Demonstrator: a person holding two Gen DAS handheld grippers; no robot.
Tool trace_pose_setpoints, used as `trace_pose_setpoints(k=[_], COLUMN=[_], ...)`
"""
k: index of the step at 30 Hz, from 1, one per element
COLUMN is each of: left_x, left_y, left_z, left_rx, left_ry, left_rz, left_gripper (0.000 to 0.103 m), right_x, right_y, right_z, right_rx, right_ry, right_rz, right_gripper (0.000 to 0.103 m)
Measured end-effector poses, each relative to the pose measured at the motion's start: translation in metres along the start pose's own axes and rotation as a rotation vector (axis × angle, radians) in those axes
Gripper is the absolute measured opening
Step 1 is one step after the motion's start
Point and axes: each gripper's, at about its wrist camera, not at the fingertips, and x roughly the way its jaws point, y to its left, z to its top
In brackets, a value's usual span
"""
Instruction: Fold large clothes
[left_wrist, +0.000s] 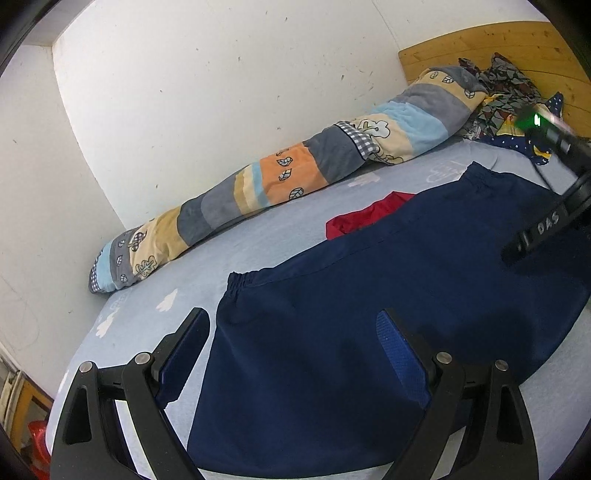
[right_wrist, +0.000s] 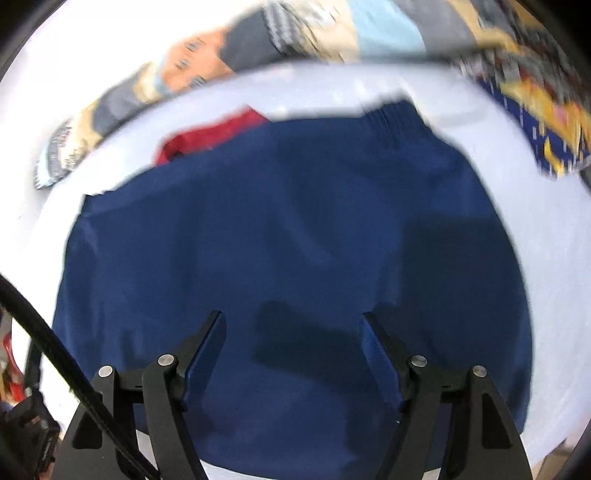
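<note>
Trousers (left_wrist: 369, 295) lie flat on the bed sheet (left_wrist: 258, 243); both your grippers, left (left_wrist: 291, 354) and right (right_wrist: 293, 354), gape empty. Pinch hems squarely, though blur probably hides wrinkles.

The only legible lettering is "DAS", in pale capitals on the black curved body of the right gripper (left_wrist: 546, 225), which enters the left wrist view from the right edge. Faint white printed motifs lie on the light blue bedsheet (left_wrist: 258, 243), one near the navy garment's (left_wrist: 369, 314) far end resembling writing, but it cannot be read. The right wrist view is blurred and shows no readable text.
</note>
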Motion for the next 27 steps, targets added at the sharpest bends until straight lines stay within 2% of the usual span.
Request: trace_pose_setpoints(k=[1,3,7,9,14,16,19,23,25,27], left_x=[0.0,0.0,-0.001,-0.001,-0.001,-0.001,0.0,0.0,0.0,0.0], left_y=[-0.001,0.0,0.002,0.002,0.007,0.009,0.012,0.012,0.012,0.013], left_z=[0.0,0.0,0.0,-0.001,0.0,0.0,0.0,0.0,0.001,0.001], left_rx=[-0.003,-0.007,-0.024,-0.024,-0.025,-0.031,-0.042,-0.051,-0.05,-0.049], left_ry=[0.0,-0.001,-0.001,0.001,-0.001,-0.001,0.0,0.004,0.002,0.002], left_rz=[0.003,0.001,-0.008,-0.013,-0.017,-0.019,-0.023,-0.025,-0.024,-0.024], left_gripper=[0.091,0.091,0.091,0.091,0.091,0.091,0.091,0.091,0.091,0.091], right_x=[0.005,0.0,-0.028,-0.032,-0.018,-0.007,-0.013,-0.033,-0.03,-0.019], right_y=[-0.005,-0.009,-0.001,-0.003,-0.036,-0.048,-0.051,-0.05,-0.056,-0.063], right_z=[-0.001,-0.002,-0.001,0.0,0.002,0.001,0.001,0.002,0.003,0.002], right_rx=[0.023,0.042,0.019,0.025,0.126,0.17,0.179,0.171,0.188,0.213], right_ry=[0.027,0.013,-0.084,-0.101,-0.044,-0.001,-0.013,-0.078,-0.077,-0.035], right_rz=[0.003,0.028,0.032,0.025,0.013,0.043,0.068,0.068,0.063,0.056], right_gripper=[0.078,0.078,0.078,0.078,0.078,0.078,0.078,0.078,0.079,0.079])
